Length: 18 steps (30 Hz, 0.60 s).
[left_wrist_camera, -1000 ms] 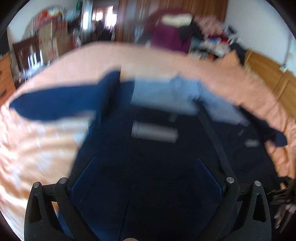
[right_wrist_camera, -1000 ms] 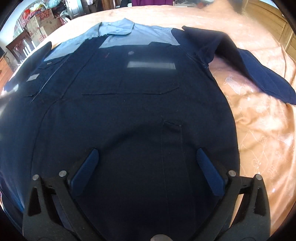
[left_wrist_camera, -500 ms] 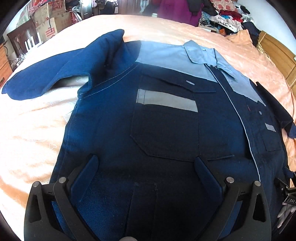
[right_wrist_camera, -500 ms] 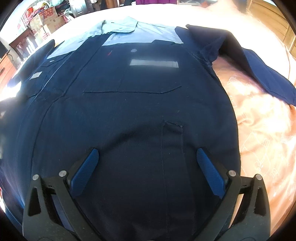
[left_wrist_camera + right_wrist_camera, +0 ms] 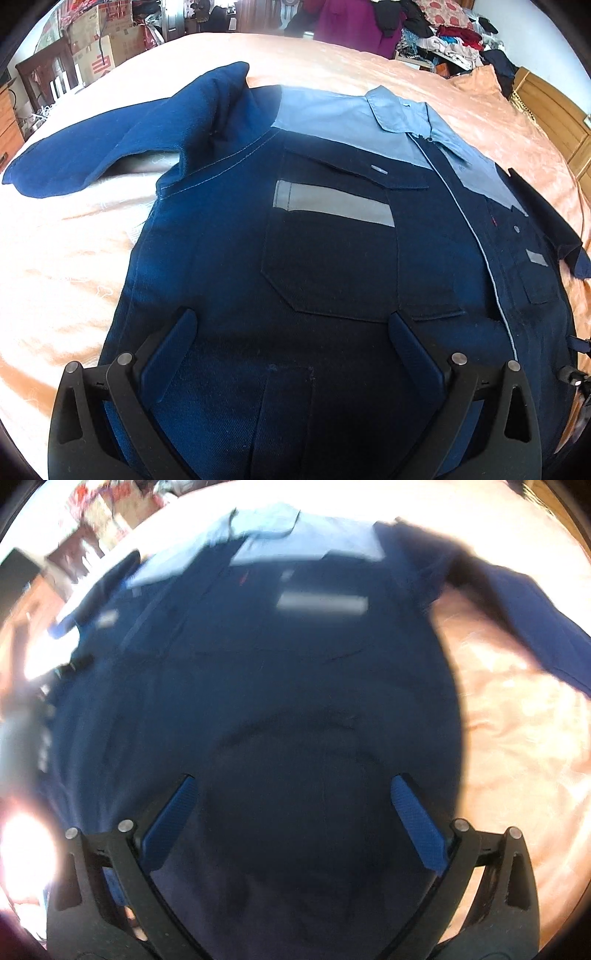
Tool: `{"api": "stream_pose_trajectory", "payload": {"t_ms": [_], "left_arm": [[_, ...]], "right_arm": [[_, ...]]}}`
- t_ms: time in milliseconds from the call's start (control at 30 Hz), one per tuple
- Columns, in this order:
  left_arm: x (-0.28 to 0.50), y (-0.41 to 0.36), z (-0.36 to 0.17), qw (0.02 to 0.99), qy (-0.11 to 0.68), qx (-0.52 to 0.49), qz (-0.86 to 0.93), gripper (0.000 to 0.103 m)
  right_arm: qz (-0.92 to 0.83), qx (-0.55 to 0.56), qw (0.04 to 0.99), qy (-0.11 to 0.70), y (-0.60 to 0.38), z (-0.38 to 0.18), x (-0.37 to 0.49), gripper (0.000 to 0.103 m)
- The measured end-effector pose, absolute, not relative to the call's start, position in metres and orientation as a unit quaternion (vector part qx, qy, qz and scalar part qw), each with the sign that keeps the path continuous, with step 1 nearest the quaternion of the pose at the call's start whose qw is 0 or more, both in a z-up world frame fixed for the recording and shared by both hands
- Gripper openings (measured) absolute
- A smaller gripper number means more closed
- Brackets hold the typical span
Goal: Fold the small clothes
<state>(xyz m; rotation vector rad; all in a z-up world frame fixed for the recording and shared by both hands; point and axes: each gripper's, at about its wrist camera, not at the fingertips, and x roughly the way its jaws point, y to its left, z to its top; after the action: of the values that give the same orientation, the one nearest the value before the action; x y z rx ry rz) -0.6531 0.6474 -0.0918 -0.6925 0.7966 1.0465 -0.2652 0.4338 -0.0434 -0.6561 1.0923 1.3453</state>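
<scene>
A dark navy work jacket (image 5: 325,258) with a light grey yoke and collar (image 5: 399,110) lies front up on an orange bedspread (image 5: 66,266). Its left sleeve (image 5: 122,147) stretches out to the left. My left gripper (image 5: 291,325) hangs open above the jacket's lower left front, nothing between its blue pads. In the blurred right wrist view the same jacket (image 5: 266,672) fills the frame, its right sleeve (image 5: 524,616) spread to the right. My right gripper (image 5: 291,794) is open over the jacket's lower right part, holding nothing.
Cardboard boxes (image 5: 96,40) and a dark wooden chair (image 5: 48,77) stand beyond the bed's far left. A heap of clothes (image 5: 443,33) sits at the far right, beside a wooden headboard (image 5: 554,110). The other gripper's tip (image 5: 576,373) shows at the right edge.
The left view has steadied and drawn slightly closer over the jacket. The right view has become blurred and tilted, the gripper moving over the lower jacket. Both stay open.
</scene>
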Motion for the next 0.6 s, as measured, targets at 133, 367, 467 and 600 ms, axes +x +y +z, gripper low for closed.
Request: {"api": "stream_pose_trajectory", "payload": {"t_ms": [133, 367, 467, 600], "left_arm": [[-0.652, 0.649, -0.092, 0.735, 0.363, -0.317, 0.478, 0.103], [-0.649, 0.649, -0.094, 0.729, 0.370, -0.313, 0.483, 0.103], [-0.647, 0.650, -0.095, 0.724, 0.375, -0.312, 0.488, 0.103], [-0.646, 0.654, -0.095, 0.717, 0.374, -0.320, 0.493, 0.103]], "right_arm": [[0.572, -0.198, 0.644, 0.468, 0.417, -0.003, -0.193, 0.103], [0.437, -0.023, 0.727, 0.529, 0.376, -0.012, 0.036, 0.101], [0.371, 0.051, 0.739, 0.560, 0.354, -0.039, 0.109, 0.095], [0.336, 0.109, 0.735, 0.579, 0.346, -0.062, 0.146, 0.094]]}}
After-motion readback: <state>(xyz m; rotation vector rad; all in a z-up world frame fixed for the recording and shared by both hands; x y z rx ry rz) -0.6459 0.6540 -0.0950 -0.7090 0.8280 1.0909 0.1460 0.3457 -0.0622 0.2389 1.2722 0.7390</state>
